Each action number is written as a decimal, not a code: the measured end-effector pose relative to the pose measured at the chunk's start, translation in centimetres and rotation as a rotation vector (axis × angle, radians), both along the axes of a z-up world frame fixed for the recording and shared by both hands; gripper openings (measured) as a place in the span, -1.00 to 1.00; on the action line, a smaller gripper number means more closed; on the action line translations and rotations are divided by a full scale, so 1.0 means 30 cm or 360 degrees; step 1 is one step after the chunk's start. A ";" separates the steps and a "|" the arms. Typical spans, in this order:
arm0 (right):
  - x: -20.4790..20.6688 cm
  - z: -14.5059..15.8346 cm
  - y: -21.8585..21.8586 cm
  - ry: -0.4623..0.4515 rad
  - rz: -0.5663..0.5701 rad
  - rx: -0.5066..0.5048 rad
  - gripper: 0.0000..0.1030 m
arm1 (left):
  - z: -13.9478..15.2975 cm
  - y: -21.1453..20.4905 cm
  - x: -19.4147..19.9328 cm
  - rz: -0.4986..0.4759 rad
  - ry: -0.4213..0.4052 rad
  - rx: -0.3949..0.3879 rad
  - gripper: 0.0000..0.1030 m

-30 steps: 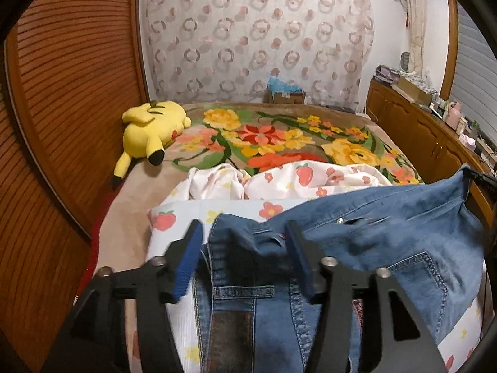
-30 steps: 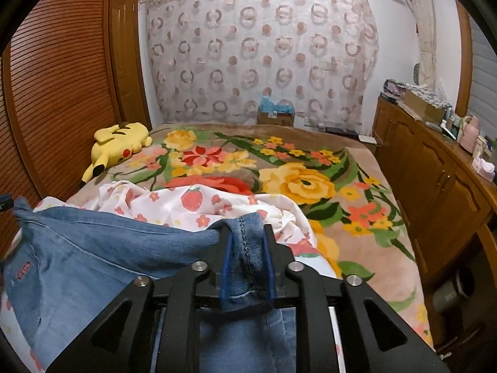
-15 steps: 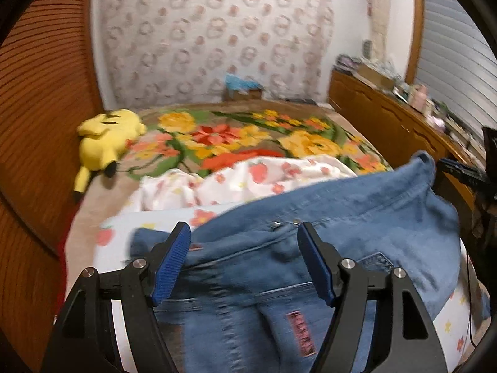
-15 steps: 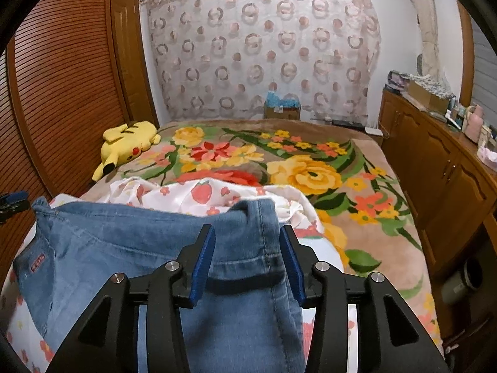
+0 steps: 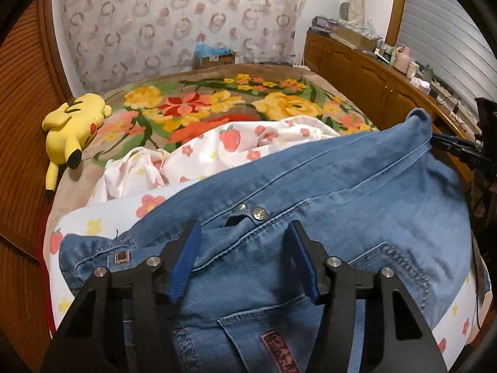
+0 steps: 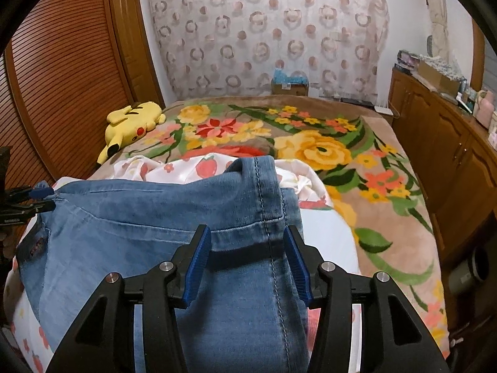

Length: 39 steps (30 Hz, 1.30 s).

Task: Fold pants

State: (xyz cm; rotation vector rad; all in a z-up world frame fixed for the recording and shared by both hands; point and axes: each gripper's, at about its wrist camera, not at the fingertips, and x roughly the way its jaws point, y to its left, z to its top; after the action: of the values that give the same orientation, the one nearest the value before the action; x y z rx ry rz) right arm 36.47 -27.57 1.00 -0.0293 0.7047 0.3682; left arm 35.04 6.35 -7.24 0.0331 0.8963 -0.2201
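Blue denim pants [image 5: 326, 205] lie folded over on the near part of the bed, on a white strawberry-print sheet [image 5: 248, 143]. My left gripper [image 5: 245, 264] is open, its blue pads either side of the waistband near the metal buttons [image 5: 253, 213], holding nothing. In the right wrist view the pants [image 6: 155, 217] lie across the near bed. My right gripper [image 6: 247, 264] is open above the hem end, its jaws apart and empty. Each gripper shows at the edge of the other's view.
A yellow plush toy [image 5: 74, 124] lies at the bed's left side on the floral blanket [image 6: 326, 152]. Wooden slatted doors [image 6: 62, 93] stand left, a wooden cabinet [image 6: 450, 143] with clutter runs along the right. A cardboard box [image 6: 289, 85] sits beyond the bed.
My right gripper opened and let go of the denim hem, which now lies on the bed. My left gripper stayed open and shifted right along the waistband. The pants settled flat.
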 end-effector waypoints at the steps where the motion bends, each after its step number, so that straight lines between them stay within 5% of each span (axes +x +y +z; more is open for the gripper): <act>1: 0.004 0.001 0.005 0.0004 0.0006 -0.0004 -0.02 | -0.009 -0.001 0.003 0.0006 0.0011 0.0009 0.05; 13: 0.050 -0.012 0.005 -0.0002 -0.0017 -0.0020 -0.01 | -0.027 0.010 -0.032 0.0005 0.0026 0.0041 -0.79; 23: 0.080 -0.016 -0.005 0.0051 0.0027 0.0030 -0.02 | 0.090 0.020 -0.083 0.0044 -0.0151 0.0005 -0.86; 26: 0.081 -0.006 -0.007 0.0063 0.0038 0.0046 -0.51 | 0.130 0.023 -0.093 0.0042 -0.0209 -0.0006 -0.86; 29: 0.062 0.016 -0.021 0.0025 0.0059 0.0103 -0.78 | 0.155 0.027 -0.093 0.0059 -0.0253 0.0003 -0.87; 39: -0.013 0.131 -0.025 -0.0249 -0.0036 0.0130 -0.81 | 0.172 0.055 -0.012 0.0154 -0.0323 0.0040 -0.87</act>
State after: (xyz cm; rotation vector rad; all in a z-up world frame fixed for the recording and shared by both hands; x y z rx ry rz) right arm 36.07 -28.34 4.94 0.0272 0.5347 0.3688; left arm 34.70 8.00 -2.07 0.0349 0.6967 -0.1129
